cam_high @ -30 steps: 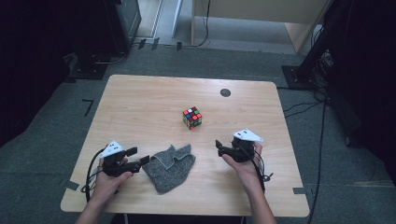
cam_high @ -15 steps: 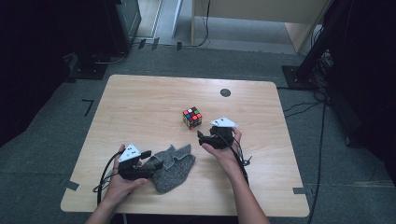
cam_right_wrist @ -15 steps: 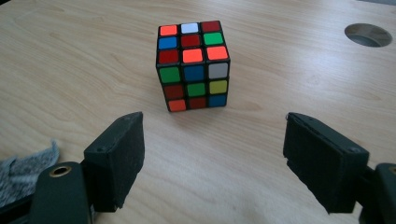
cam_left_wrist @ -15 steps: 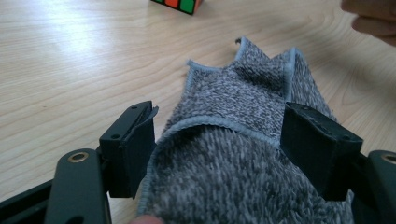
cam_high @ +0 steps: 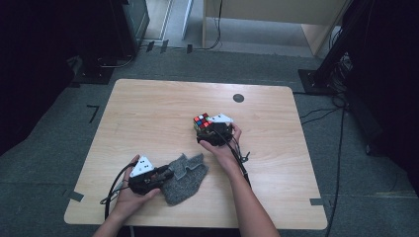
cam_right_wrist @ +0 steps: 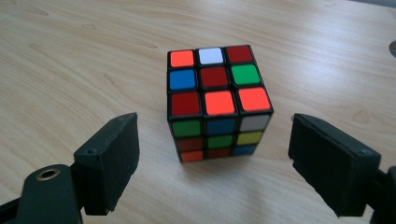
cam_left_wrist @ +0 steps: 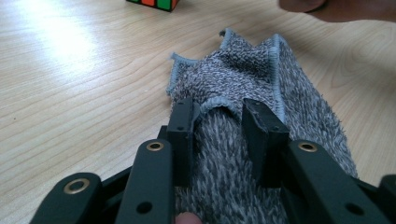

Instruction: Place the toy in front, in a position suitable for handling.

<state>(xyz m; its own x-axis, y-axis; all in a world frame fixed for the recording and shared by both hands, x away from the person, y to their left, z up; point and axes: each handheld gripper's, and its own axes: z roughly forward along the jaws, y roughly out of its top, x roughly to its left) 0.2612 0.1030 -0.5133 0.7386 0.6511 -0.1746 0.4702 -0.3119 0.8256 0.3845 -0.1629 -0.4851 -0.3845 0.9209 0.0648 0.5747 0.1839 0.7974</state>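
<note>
A light wooden table (cam_high: pixel 148 113) carries two things: a crumpled grey terry cloth with a pale stitched hem (cam_high: pixel 185 175) and a scrambled cube puzzle with black edges and coloured stickers (cam_high: pixel 201 121). Taking the cube as the landmark, the cloth lies nearer the person and a little to the left of it, well apart from it, close to the table's near edge.

The left gripper (cam_left_wrist: pixel 219 121), a black two-jaw tool with a grey three-cornered plate on top, sits at the cloth's left side in the high view. Its jaws have just been closing, and the left gripper view shows them pinching a raised fold of the grey cloth between them, the hem curling over just ahead of the pads (cam_left_wrist: pixel 183 122). The rest of the cloth spreads out flat on the wood beyond the fold, towards the cube.

The right gripper (cam_right_wrist: pixel 212 154) is at the cube itself, on the side facing the person. Its jaws have just been opening and stand spread wide, one on each side of the cube, with clear wood between each pad and the cube's faces, so nothing is gripped. The cube rests flat on the table, its top face showing red, orange, white, blue and green squares.

A small dark round mark (cam_high: pixel 238 98) lies on the table beyond the cube, to its right.
</note>
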